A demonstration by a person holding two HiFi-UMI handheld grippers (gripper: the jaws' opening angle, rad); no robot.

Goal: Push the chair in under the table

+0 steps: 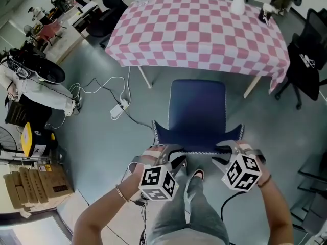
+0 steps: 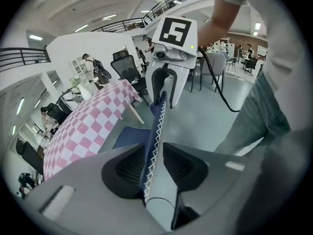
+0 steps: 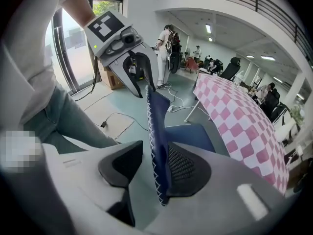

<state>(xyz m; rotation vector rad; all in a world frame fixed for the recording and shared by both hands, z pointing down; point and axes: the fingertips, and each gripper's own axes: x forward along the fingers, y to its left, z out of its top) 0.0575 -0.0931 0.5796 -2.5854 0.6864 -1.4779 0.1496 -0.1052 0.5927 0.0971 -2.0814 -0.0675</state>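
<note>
I'm looking down on a blue chair that stands on the grey floor in front of the table. The table wears a pink-and-white checked cloth. The chair's seat faces the table and sits between its two near legs, with the front edge close to the hanging hem of the cloth and the seat not under it. The backrest is on my side, and both tools are at its top edge. My left gripper sits at the left corner and my right gripper at the right corner. In the left gripper view the stitched edge of the backrest runs between the pads, lying against one pad with a sliver of gap to the other, so the fingers straddle it, partly spread, rather than clamp it. The right gripper view shows the same thing: the blue edge rests on the meshed pad and stands off the opposite one, so the fingers are parted around the backrest without pinching it. A white vase stands on the far side of the table, a power strip with its cable lies on the floor to the left, and a black office chair is off to the right.
</note>
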